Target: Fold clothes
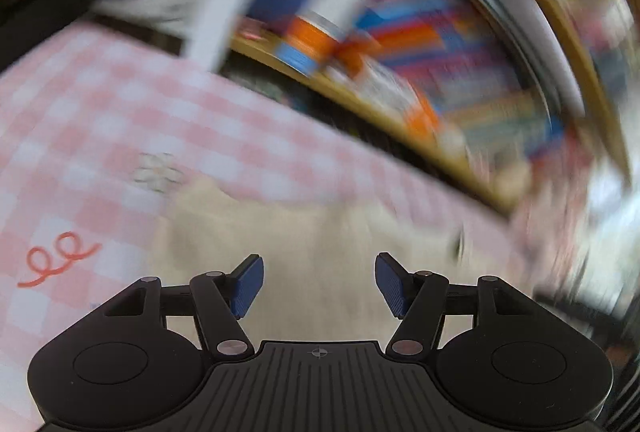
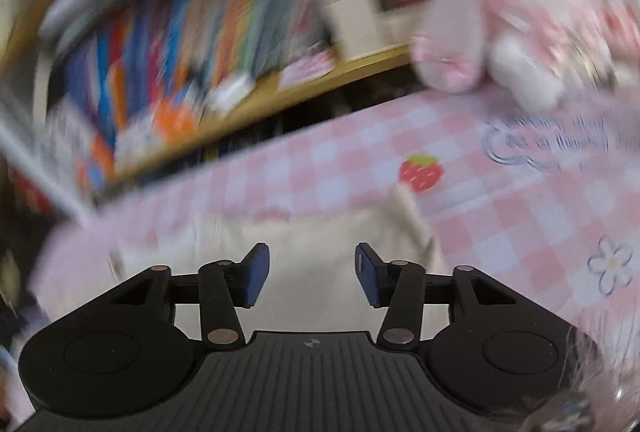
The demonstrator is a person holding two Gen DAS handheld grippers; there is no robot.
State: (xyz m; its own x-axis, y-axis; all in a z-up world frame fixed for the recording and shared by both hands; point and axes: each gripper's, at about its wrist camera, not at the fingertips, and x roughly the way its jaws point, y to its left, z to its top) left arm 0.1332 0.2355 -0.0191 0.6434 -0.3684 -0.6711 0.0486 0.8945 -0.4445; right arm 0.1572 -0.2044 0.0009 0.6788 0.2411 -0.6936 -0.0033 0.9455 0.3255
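Note:
A cream garment [image 1: 312, 244] lies flat on a pink-and-white checked cloth [image 1: 80, 112]. My left gripper [image 1: 319, 282] hovers over it, open, with nothing between its blue pads. In the right wrist view the same cream garment [image 2: 320, 236] lies on the checked cloth [image 2: 520, 216], its right edge bunched near a strawberry print [image 2: 421, 172]. My right gripper [image 2: 312, 274] is open above the garment, holding nothing. Both views are blurred by motion.
A wooden bookshelf [image 1: 400, 72] packed with colourful books runs behind the table's far edge, and the shelf [image 2: 200, 52] also shows in the right view. A pink and white plush toy [image 2: 500, 32] sits at the far right of the cloth.

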